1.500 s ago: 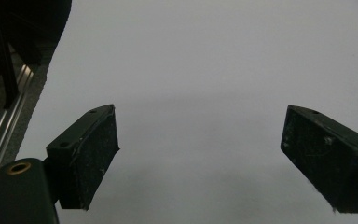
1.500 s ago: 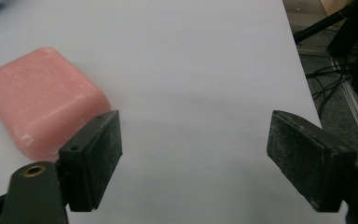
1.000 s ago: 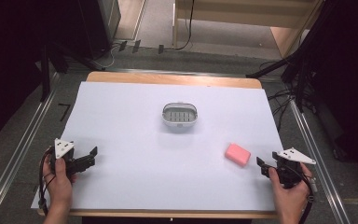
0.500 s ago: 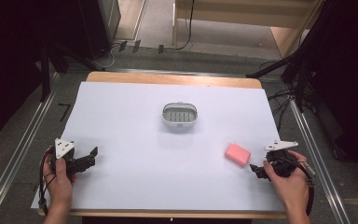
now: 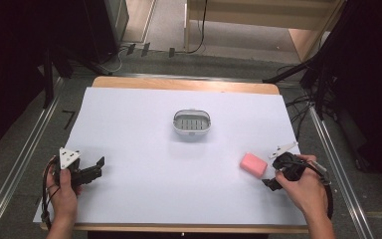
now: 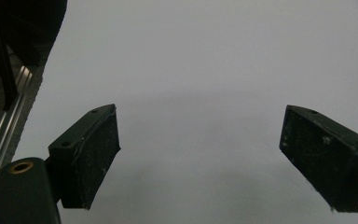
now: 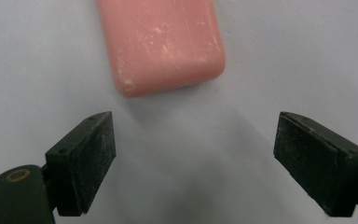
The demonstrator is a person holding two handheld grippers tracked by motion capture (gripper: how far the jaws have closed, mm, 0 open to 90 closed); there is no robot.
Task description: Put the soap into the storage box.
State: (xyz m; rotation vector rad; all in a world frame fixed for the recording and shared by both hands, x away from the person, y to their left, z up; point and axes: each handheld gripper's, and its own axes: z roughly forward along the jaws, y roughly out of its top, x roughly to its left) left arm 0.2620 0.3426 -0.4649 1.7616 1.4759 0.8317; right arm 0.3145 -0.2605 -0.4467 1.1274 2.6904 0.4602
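Note:
A pink soap bar [image 5: 253, 165] lies on the white table sheet [image 5: 144, 189] at the right, scuffed on top in the right gripper view [image 7: 161, 42]. My right gripper [image 5: 272, 177] stands open just right of it, and its jaws point at the bar with a short gap between them. A grey oval soap dish [image 5: 192, 122] with a slotted floor sits at the middle of the sheet. My left gripper [image 5: 95, 168] rests open near the front left corner, and the left gripper view shows bare sheet [image 6: 200, 84] between its jaws.
The sheet covers a wooden table whose far edge [image 5: 184, 84] shows. Metal rails [image 5: 25, 159] run along both sides of the table. Cables lie on the floor beyond the far edge.
My right gripper has moved left and forward toward the soap bar and tilted down. The left gripper has stayed where it was.

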